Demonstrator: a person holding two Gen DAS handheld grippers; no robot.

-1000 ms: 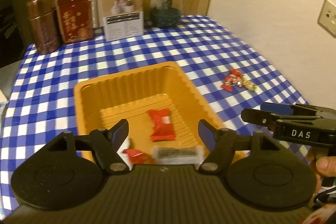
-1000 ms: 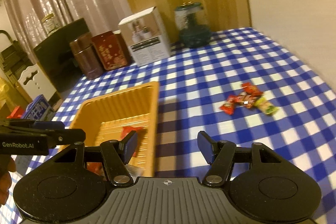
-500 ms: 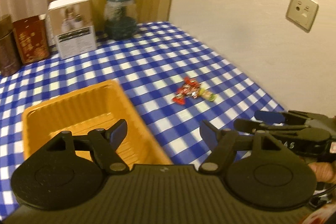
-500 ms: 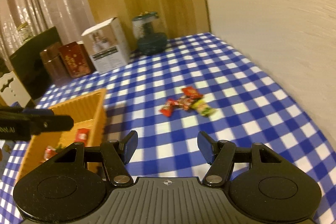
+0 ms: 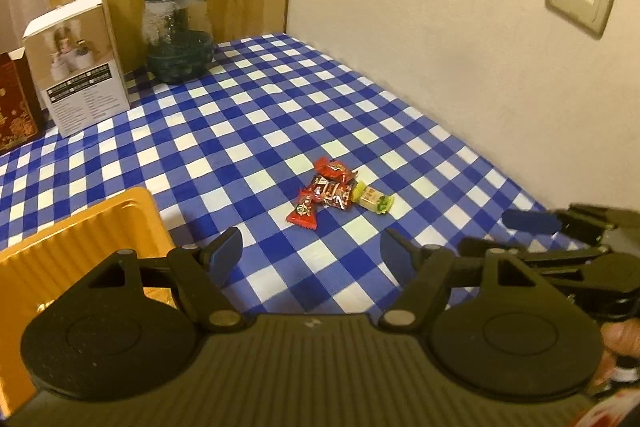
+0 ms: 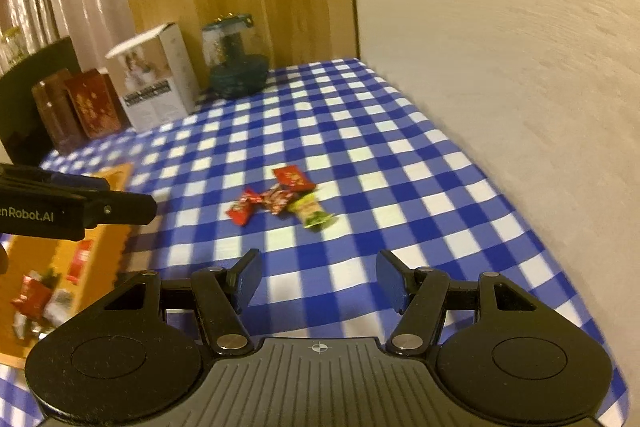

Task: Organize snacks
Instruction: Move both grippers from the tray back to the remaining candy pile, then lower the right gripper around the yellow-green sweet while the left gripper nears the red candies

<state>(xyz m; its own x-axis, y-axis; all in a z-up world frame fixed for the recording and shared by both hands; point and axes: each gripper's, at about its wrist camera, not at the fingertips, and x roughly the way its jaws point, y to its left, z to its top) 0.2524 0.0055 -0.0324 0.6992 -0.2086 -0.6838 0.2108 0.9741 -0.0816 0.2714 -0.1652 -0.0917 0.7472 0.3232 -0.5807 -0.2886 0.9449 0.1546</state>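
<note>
A small cluster of wrapped snacks (image 5: pixel 334 191) is seen lying on the blue-and-white checked cloth of the bench (image 5: pixel 240 131), well apart from the wall side and to the right of the orange tray (image 5: pixel 80 227). Three red wrappers are noted touching one another, with a pale green-ended sweet (image 5: pixel 372 199) just beside them on the right. The left gripper (image 5: pixel 311 251) is held above the cloth short of the cluster, its jaws parted wide and nothing between them. The right gripper (image 6: pixel 318 277) is likewise held short of the snacks, its jaws parted to a moderate width and empty. From the right wrist view, further wrapped snacks (image 6: pixel 36 297) are seen inside the tray, though blurred. At the far edge of the bench a white carton (image 5: pixel 76 67), a glass jar with a dark base (image 5: pixel 178 35) and a dark red box (image 6: pixel 94 103) are observed standing upright.
</note>
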